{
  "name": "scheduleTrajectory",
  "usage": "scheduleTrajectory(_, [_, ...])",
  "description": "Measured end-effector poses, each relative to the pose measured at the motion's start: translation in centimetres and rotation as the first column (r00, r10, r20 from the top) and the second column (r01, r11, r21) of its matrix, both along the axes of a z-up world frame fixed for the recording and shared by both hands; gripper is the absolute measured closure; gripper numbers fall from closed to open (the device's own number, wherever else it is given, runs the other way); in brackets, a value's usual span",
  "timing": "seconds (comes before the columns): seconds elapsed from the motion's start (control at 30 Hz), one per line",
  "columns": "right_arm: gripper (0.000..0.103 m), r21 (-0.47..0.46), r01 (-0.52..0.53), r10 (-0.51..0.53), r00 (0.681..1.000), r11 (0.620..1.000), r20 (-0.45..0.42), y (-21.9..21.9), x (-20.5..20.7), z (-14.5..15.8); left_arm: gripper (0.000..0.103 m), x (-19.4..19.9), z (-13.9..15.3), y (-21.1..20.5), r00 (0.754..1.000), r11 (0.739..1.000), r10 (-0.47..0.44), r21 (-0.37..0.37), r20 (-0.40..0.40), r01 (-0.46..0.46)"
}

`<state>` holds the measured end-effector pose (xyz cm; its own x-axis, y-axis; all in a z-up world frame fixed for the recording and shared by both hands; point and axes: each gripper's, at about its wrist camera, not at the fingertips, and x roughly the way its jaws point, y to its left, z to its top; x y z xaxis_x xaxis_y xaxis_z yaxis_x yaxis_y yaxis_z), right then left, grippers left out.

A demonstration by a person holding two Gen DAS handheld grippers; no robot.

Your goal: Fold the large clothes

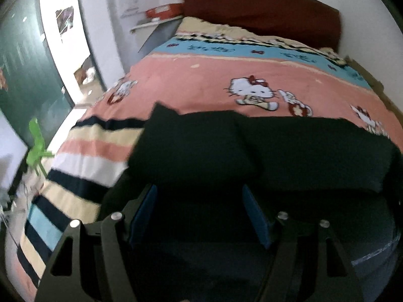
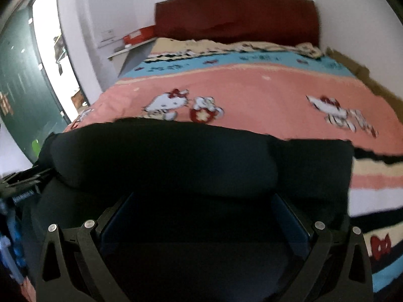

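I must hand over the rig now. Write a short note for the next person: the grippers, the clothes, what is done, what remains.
Left gripper: open, fingers either side of the dark garment.
Right gripper: open, also over the garment.
The garment lies on the bedspread, near edge, with a rounded fold across it.
Done: at least one fold appears made.
Left: grip the cloth, finish folding. How many folds remain I cannot tell; the pictures are dark and blurred.

Folded garment point(image 1: 264, 146) on bed point(image 1: 201, 80), near foot edge, spanning most of bed width. Headboard point(image 1: 262, 7) at far edge, against wall. Shelf point(image 1: 151, 25) beside bed's far-left corner; box point(image 1: 163, 10) on shelf. Door point(image 1: 25, 70) left of bed. Left claw point(image 1: 199, 216) and right claw point(image 2: 204, 216) at garment's near edge, fingers spread apart.
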<state>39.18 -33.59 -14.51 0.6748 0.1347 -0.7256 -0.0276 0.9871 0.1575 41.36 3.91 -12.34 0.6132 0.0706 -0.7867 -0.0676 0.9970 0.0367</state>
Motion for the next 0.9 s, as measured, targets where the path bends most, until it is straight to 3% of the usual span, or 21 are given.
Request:
scheduleTrajectory(0.17, [0.001, -0.035, 0.109, -0.11, 0.993, 0.993, -0.032, -3.1, -3.5, -0.3, 0.034, -4.2, 1.2, 1.3, 0.999, 0.999, 0.023, 0.029, 0.037, -0.024])
scheduleTrajectory(0.3, [0.001, -0.057, 0.116, -0.117, 0.993, 0.992, -0.025, -3.3, -7.6, 0.5, 0.034, -9.9, 2.7, 0.6, 0.996, 0.998, -0.016, 0.068, 0.092, 0.01])
scheduleTrajectory(0.6, [0.001, -0.09, 0.034, -0.034, 0.999, 0.995, 0.005, 1.3, -18.9, 1.9, 0.034, -20.5, 4.2, -0.9, 0.988, 0.995, -0.066, 0.082, 0.136, 0.056])
scheduleTrajectory(0.9, [0.001, -0.114, 0.011, -0.002, 0.997, 0.993, 0.079, 5.3, -25.8, 4.3, 0.034, -26.4, 5.7, -0.5, 0.984, 0.997, -0.066, 0.044, 0.163, 0.06])
